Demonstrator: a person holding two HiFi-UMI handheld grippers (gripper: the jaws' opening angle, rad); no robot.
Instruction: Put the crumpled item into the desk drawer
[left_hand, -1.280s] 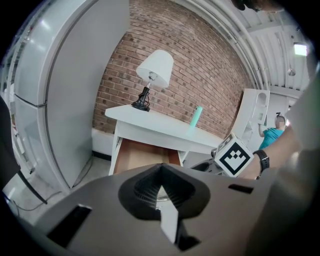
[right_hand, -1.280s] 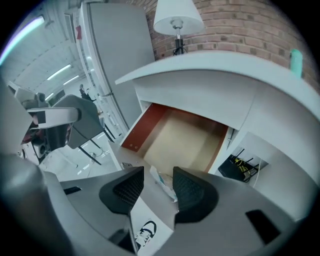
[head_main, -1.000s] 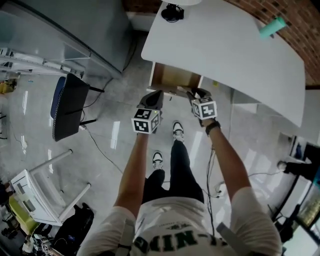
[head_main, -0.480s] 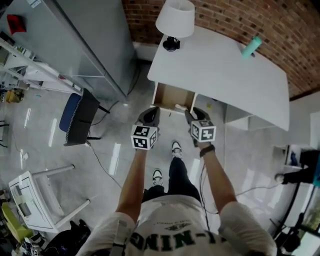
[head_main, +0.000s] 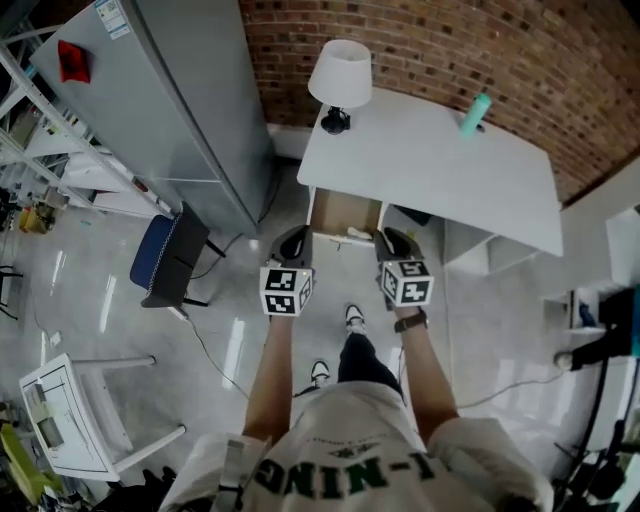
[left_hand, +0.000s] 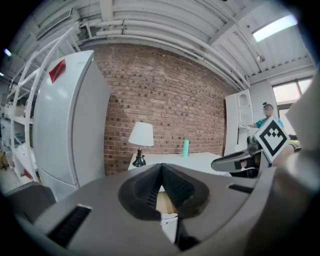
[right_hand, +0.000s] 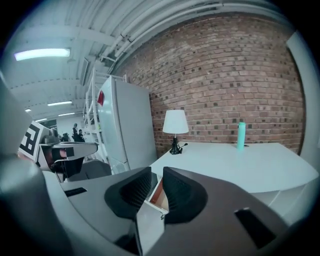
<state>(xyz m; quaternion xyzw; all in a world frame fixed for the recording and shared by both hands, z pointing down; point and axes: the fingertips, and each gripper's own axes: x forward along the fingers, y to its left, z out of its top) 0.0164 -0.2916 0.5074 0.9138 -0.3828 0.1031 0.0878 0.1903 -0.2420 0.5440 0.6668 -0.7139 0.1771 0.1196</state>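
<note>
The white desk (head_main: 440, 170) stands against the brick wall, its wooden drawer (head_main: 343, 213) pulled open toward me. I can make out no crumpled item in any view. My left gripper (head_main: 297, 238) hovers just in front of the drawer's left corner; in the left gripper view (left_hand: 161, 172) its pads meet at the tips with nothing held. My right gripper (head_main: 390, 240) is level with it at the drawer's right corner. Its jaws (right_hand: 157, 182) are closing, with a narrow gap between them and nothing in it; the drawer's white front (right_hand: 150, 220) shows beyond.
A white lamp (head_main: 340, 75) and a teal bottle (head_main: 475, 113) stand on the desk. A tall grey fridge (head_main: 180, 110) is to the left, with a blue-and-black chair (head_main: 165, 260) beside it and a white seat (head_main: 70, 420) further back. My feet (head_main: 350, 318) are below the drawer.
The head view has lifted, bringing the lamp, brick wall and fridge into sight. Both grippers stay side by side in front of the open drawer.
</note>
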